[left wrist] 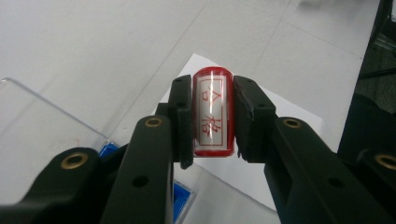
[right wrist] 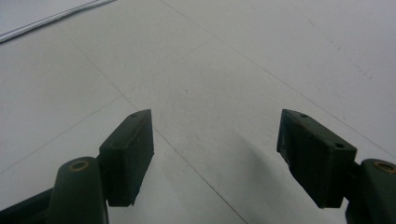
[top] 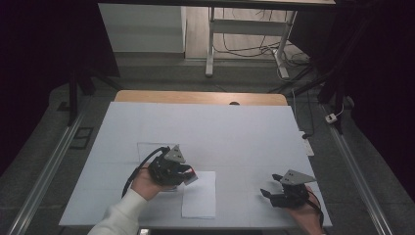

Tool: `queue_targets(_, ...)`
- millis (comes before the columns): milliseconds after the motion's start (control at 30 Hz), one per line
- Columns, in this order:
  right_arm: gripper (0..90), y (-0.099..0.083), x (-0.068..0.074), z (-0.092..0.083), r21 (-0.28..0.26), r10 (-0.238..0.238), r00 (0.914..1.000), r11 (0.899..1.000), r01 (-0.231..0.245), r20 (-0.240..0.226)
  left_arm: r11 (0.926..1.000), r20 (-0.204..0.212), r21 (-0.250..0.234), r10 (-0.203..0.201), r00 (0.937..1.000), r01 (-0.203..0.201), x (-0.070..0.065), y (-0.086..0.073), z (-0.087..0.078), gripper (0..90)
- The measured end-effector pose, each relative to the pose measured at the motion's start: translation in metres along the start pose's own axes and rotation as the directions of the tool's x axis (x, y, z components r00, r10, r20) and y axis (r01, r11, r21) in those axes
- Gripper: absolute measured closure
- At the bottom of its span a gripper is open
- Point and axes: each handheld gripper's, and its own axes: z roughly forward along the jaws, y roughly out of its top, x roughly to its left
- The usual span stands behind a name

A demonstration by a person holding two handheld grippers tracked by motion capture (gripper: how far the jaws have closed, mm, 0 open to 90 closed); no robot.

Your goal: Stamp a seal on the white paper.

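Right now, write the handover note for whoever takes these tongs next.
Left tongs: shut on the red stamp, clamped by its sides, held above the near left edge of the white sheet of paper.
Right tongs: open, nothing between them, low over the table at the near right, well away from the sheet.
A blue item, possibly the ink pad, lies under the left tongs; a clear plastic sheet lies to their left.
Done: stamp picked up.
Left: no print shows on the paper yet; probably press the stamp onto it, then set the stamp down.
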Motion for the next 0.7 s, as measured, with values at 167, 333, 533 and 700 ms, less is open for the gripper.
queue_targets(167,27.3,0.0,0.0,0.0,-0.003,0.0,1.0,1.0,0.0,-0.003,0.9998,0.012,0.014,0.014,0.9998,-0.014,-0.004,0.004,0.007,70.3)
queue_targets(333,27.2,0.0,0.001,-0.001,-0.003,-0.005,1.0,1.0,0.005,0.0,0.9995,0.02,0.022,0.024,0.9995,-0.024,-0.008,0.006,0.013,70.3)
queue_targets(533,27.3,0.0,0.0,0.0,-0.006,-0.003,1.0,1.0,0.003,-0.004,0.9983,0.033,0.045,0.035,0.9988,-0.037,-0.011,0.007,0.02,70.3)
queue_targets(700,27.3,-0.001,0.0,0.0,-0.003,-0.004,1.0,1.0,0.004,-0.005,0.9975,0.04,0.057,0.038,0.9985,-0.04,-0.012,0.008,0.026,70.3)
